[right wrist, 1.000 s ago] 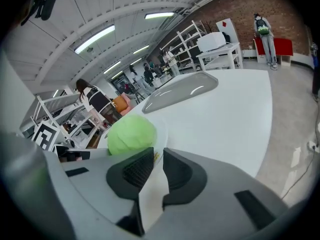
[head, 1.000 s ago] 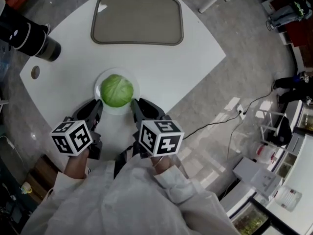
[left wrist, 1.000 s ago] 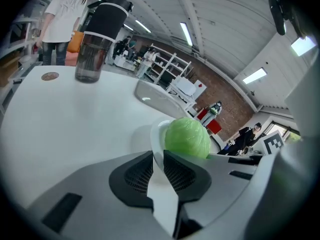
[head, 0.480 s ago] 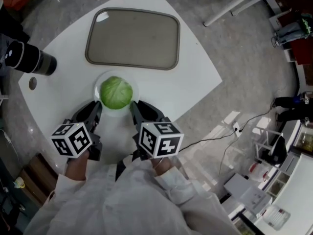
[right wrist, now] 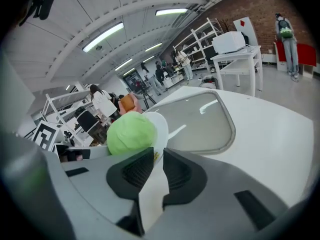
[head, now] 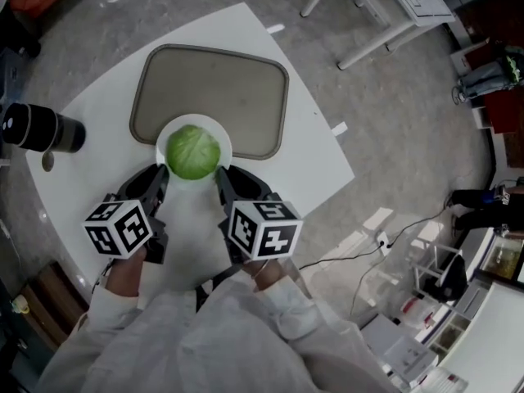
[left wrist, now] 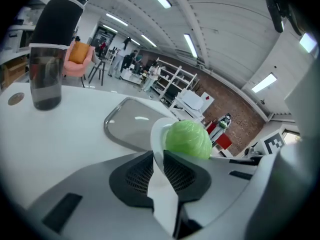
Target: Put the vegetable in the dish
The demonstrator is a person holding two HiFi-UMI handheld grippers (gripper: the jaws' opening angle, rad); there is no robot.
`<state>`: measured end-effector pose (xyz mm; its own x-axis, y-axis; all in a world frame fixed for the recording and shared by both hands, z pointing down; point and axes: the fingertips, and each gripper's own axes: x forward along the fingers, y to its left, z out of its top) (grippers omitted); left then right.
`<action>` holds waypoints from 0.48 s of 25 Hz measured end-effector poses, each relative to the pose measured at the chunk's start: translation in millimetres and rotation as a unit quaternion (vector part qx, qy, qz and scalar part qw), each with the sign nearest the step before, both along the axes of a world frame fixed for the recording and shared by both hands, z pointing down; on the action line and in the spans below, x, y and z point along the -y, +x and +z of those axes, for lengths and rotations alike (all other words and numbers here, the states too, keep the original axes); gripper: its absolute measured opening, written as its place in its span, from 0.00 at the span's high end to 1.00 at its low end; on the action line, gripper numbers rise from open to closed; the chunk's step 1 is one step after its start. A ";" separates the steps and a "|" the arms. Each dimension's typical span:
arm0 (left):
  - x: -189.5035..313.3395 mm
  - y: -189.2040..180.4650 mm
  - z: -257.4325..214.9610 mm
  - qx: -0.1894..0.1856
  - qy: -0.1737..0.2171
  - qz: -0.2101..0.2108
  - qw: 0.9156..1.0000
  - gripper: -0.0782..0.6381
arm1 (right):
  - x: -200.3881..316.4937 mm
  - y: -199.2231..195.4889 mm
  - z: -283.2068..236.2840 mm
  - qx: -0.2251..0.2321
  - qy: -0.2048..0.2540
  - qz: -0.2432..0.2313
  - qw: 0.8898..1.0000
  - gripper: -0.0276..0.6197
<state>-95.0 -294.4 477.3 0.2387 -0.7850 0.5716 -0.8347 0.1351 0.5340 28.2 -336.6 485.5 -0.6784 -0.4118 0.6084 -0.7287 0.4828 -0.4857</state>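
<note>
Nearest the camera are the person's pale sleeves [head: 246,334]. Just beyond them are the two marker cubes, and past the cubes the jaws reach forward. The left hand-held gripper [head: 160,180] is clenched on the left rim of a white plate [head: 218,131]. Its own view shows the rim wedged edge-on between the ribbed pads [left wrist: 176,171]. The right hand-held gripper [head: 221,178] is clamped the same way on the opposite rim, with the plate's edge pinched between its pads [right wrist: 138,170]. Neither grips the vegetable itself.

The cabbage [head: 193,152] sits in the middle of the plate, straight ahead of both grippers and midway between them, so neither hand is nearer. It is a round head with no long axis to line up. What matters is keeping the plate level so the cabbage does not roll.

Directly beyond lies the grey tray [head: 233,80] on the white counter [head: 315,158]. Its long side runs roughly across the line the grippers point along. In the head view the plate's far half overlaps the tray's near edge, while its near half is over bare counter. The plate looks to be held clear of the surface, though I cannot tell how high. If the tray is the dish meant, the load needs to go straight forward and then down onto its flat middle.

Farther left, well apart from all this, a dark flask [head: 41,129] stands near the counter's edge.
</note>
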 end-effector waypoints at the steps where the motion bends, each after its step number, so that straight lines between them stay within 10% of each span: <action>1: 7.3 0.1 -0.2 0.000 0.003 -0.002 1.000 0.81 | 8.4 -0.3 -0.8 0.001 0.002 -0.002 1.000 0.85; 12: 83.8 -22.0 4.4 0.014 0.005 -0.022 1.000 0.81 | 84.6 -21.8 7.4 -0.002 -0.004 -0.015 1.000 0.86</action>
<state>-117.0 -378.2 481.7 0.1878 -0.8005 0.5692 -0.8426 0.1666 0.5122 6.4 -421.2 492.9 -0.6874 -0.3866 0.6148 -0.7163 0.5008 -0.4860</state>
